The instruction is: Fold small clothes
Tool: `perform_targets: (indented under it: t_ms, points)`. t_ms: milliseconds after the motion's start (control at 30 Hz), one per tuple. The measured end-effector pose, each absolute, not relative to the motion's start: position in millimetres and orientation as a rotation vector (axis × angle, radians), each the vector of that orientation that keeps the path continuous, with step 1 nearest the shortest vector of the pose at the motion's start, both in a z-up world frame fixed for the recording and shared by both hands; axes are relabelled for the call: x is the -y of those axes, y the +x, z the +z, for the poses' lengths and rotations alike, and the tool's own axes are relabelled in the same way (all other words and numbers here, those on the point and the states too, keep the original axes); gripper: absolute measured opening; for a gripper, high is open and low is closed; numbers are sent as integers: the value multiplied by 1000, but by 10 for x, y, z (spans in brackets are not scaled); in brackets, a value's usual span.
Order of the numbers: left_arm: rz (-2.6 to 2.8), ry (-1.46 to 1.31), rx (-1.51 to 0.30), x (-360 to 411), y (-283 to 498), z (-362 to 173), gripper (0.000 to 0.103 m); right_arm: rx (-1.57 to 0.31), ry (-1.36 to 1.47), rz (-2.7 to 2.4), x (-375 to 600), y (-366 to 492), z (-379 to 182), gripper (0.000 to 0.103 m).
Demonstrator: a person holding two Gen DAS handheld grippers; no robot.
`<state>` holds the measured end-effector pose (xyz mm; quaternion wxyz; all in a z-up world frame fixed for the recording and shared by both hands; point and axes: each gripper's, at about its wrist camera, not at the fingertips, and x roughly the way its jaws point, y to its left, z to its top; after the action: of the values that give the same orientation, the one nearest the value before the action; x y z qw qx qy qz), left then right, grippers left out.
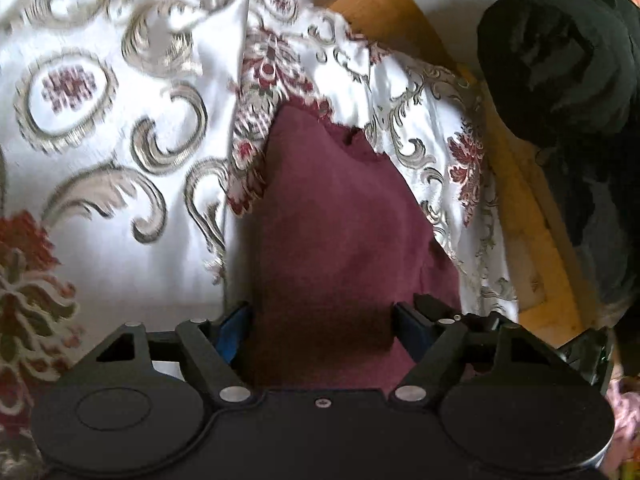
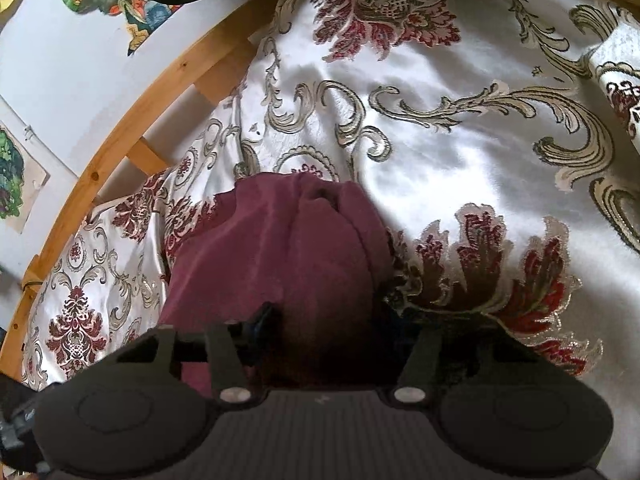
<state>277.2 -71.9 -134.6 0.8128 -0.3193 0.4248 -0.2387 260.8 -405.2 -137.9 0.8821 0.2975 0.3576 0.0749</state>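
Note:
A small maroon garment [image 1: 336,216] hangs from both grippers over a white satin bedspread [image 1: 100,208] with gold and red floral patterns. In the left wrist view my left gripper [image 1: 320,328] has its jaws set wide, with the maroon cloth filling the gap between them and draping forward. In the right wrist view my right gripper [image 2: 320,320] likewise has the maroon garment [image 2: 288,248] bunched between its fingers and falling away in folds. The fingertips of both are buried in cloth.
The bedspread [image 2: 460,152] covers the bed. A wooden bed frame [image 2: 132,132] curves along the left, against a white wall with colourful pictures [image 2: 12,176]. A dark black shape [image 1: 560,64] stands at the upper right in the left wrist view, beside the wooden rail [image 1: 532,240].

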Motion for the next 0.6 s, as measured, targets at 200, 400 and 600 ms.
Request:
perform_targets:
  t_ms: [200, 400, 600]
  points:
    - [-518, -640, -866, 758, 2758, -1295, 44, -690, 511, 173, 3891, 2529, -1198, 27]
    - [-519, -466, -692, 836, 2563, -957, 36, -510, 233, 226, 3432, 2273, -802, 22]
    - [-437, -393, -460, 634, 2330, -649, 35, -305, 89, 295, 3024, 2145, -591, 22]
